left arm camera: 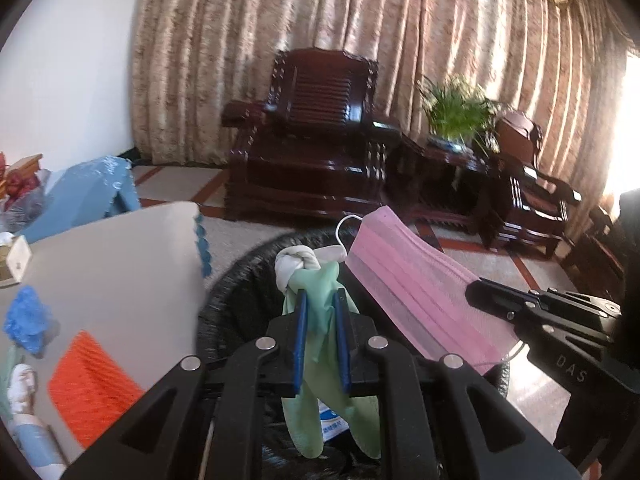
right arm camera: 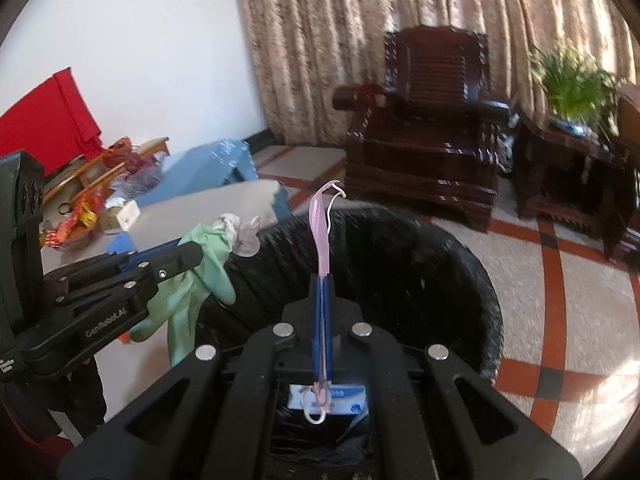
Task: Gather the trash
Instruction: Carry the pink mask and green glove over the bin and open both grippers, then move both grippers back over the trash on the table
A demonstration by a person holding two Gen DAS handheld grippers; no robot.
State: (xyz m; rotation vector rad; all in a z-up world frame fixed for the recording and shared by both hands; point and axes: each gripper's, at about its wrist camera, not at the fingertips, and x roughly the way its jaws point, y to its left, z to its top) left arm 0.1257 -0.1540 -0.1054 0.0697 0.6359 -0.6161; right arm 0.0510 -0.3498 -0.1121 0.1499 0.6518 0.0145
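Jaws clamped: our left gripper holds a green glove, our right gripper a pink mask, above the black bin; tiled floor and curtains lie beyond.

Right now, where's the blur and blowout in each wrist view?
Left wrist: window glare blows out the right edge, the armchair and plant are smeared, and the green glove is fairly sharp. Right wrist: curtain and plant are smeared, with sun patches on the floor tiles.

Daylight through curtains; motion blur, fisheye edges.
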